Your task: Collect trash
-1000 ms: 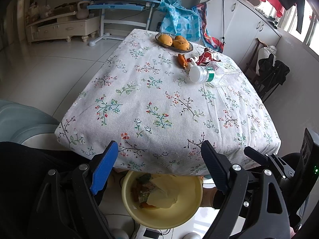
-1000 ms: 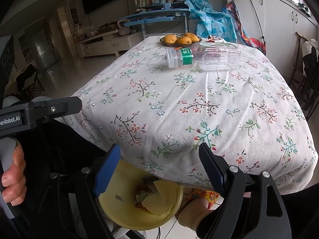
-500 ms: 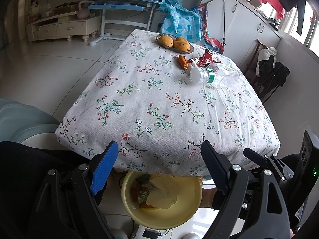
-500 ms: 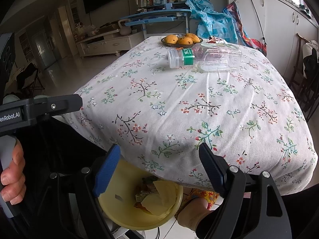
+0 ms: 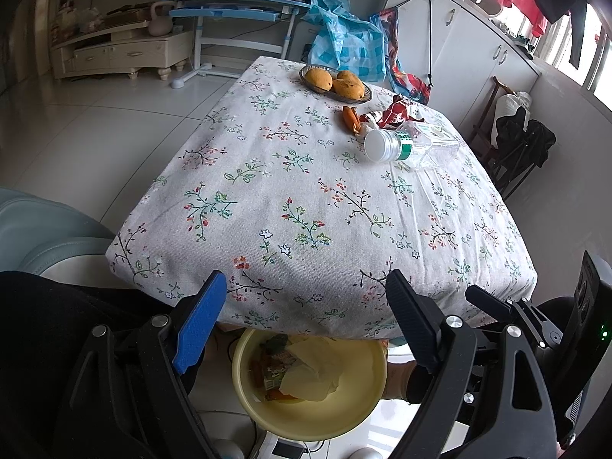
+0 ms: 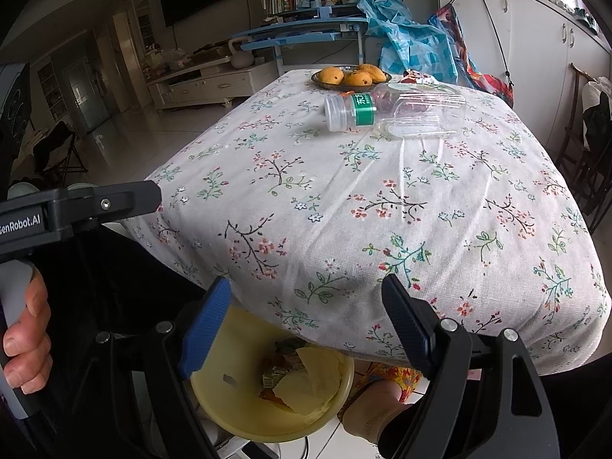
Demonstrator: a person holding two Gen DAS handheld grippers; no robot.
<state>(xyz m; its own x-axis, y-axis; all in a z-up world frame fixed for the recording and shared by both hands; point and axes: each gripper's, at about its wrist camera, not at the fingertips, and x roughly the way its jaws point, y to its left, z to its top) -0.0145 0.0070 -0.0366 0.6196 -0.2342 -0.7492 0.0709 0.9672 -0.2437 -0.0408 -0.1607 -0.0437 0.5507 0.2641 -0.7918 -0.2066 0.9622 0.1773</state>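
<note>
Both grippers, left and right, gape empty over the basin just below them. Beyond, across the table, lie a bottle and wrappers. Best to reach far with the right and pinch the bottle's neck, since the body may roll.

wrist views downward; table shared
</note>
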